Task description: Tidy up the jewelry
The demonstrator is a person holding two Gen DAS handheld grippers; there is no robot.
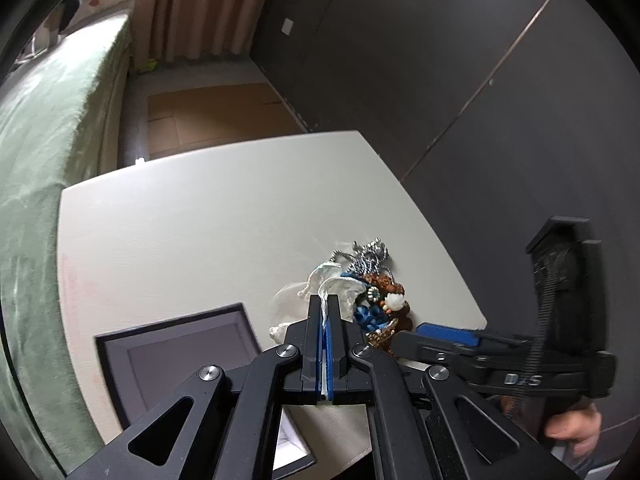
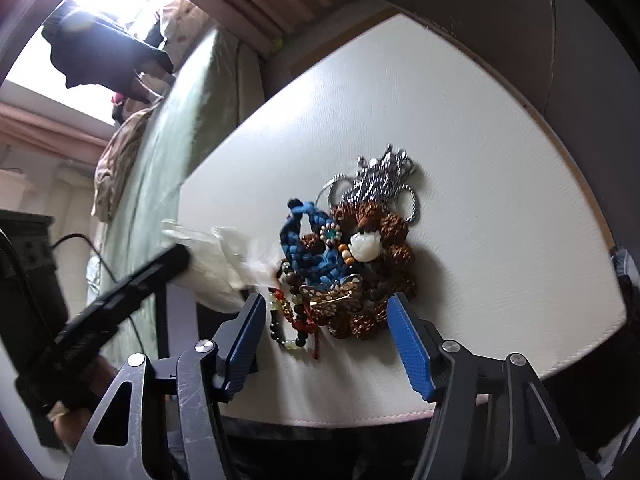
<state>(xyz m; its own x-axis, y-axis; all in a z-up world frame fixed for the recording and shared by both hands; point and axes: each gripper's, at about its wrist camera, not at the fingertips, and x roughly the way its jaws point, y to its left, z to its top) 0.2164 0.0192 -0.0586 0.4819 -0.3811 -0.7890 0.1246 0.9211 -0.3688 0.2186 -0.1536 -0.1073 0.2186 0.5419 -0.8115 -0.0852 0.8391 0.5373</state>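
Observation:
A pile of jewelry (image 2: 352, 256) lies on the white table (image 2: 460, 128): a silver chain (image 2: 380, 180), a blue braided cord (image 2: 308, 240), brown seed beads (image 2: 384, 220) and a gold dragonfly brooch (image 2: 336, 296). My left gripper (image 1: 325, 308) is shut on a white pearly shell piece (image 1: 340, 288), which shows blurred in the right wrist view (image 2: 224, 264). My right gripper (image 2: 326, 316) is open, its fingers just before the pile's near side. It shows in the left wrist view (image 1: 444, 334). An open dark jewelry box (image 1: 176, 360) sits left of the left gripper.
A bed with a green cover (image 1: 44, 152) runs along the table's left side. A dark wall (image 1: 460, 80) stands behind the table. Brown floor (image 1: 212, 116) and a curtain (image 1: 192, 8) lie beyond the far edge.

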